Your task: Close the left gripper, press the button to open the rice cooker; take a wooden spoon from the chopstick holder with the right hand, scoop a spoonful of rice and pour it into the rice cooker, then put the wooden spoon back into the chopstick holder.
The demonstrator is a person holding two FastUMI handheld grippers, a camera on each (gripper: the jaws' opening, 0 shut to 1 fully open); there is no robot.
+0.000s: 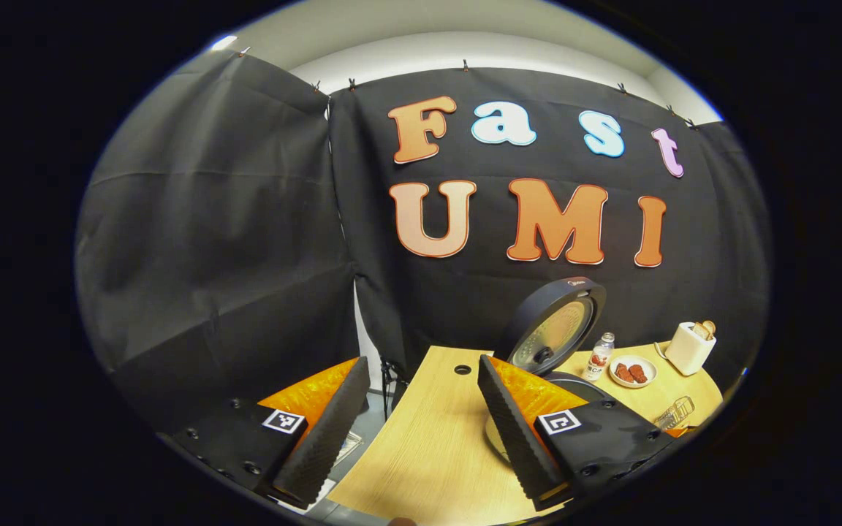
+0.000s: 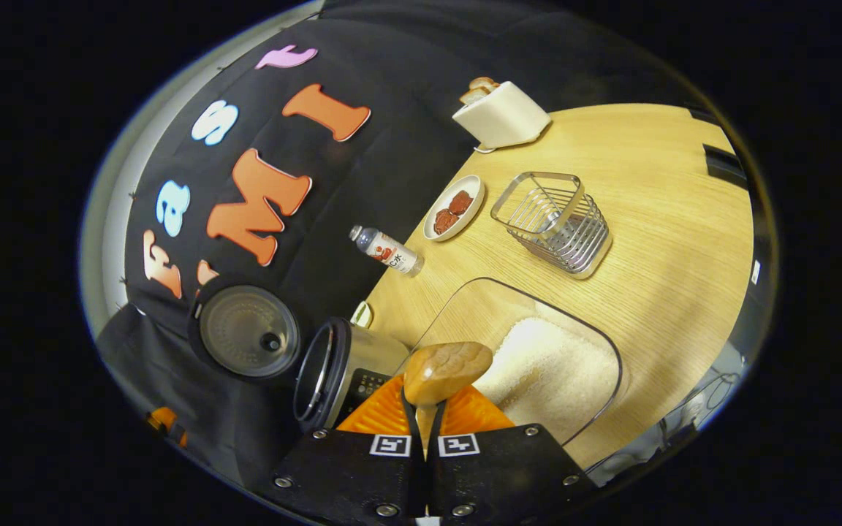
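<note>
My right gripper point(image 2: 425, 409) is shut on the handle of the wooden spoon point(image 2: 446, 371). Its bowl hangs over the near edge of the clear rice container point(image 2: 596, 332), beside the heap of white rice point(image 2: 549, 372); no rice shows on the face turned to me. Just left of the spoon stands the rice cooker point(image 2: 340, 372), its lid point(image 2: 249, 332) swung up. The wire chopstick holder point(image 2: 552, 215) stands empty farther along the table. My left gripper point(image 1: 421, 365) is open above the table's left end, with the cooker's raised lid point(image 1: 556, 329) behind its right finger.
A small bottle point(image 2: 388, 252), a plate of red food point(image 2: 454, 208) and a white toaster point(image 2: 501, 113) line the wall side of the wooden table point(image 2: 669, 219). The left gripper view shows the bottle point(image 1: 600, 356), plate point(image 1: 633, 371), toaster point(image 1: 690, 347) and the table's left edge point(image 1: 392, 438).
</note>
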